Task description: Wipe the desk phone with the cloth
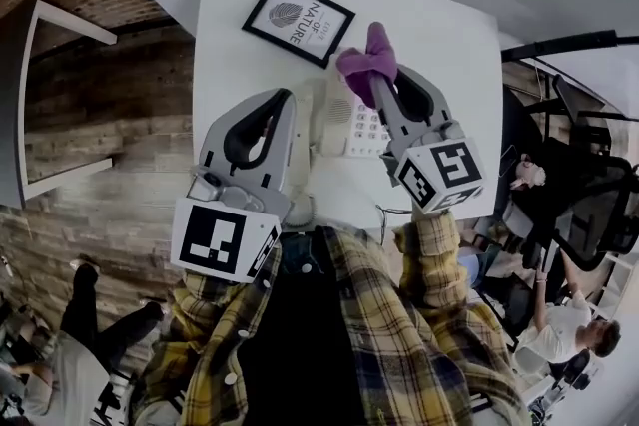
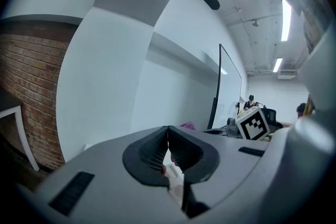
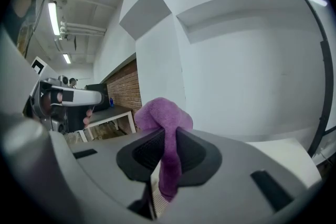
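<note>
Right gripper [image 3: 168,136] was clamped on the purple cloth [image 3: 163,115], a wad bulging above the jaw tips. It hung over the far end of the desk phone [image 1: 351,125] on the white table [image 1: 439,35], so the wiping step looked to be under way or about to start. Left gripper [image 2: 168,131] had its jaws closed tip to tip on nothing I could make out, and sat just beside the phone's left edge. Next move likely calls for pressing the cloth down and sweeping across keypad and handset; the framed picture [image 1: 298,21] stood close behind the phone and limits the stroke there.
</note>
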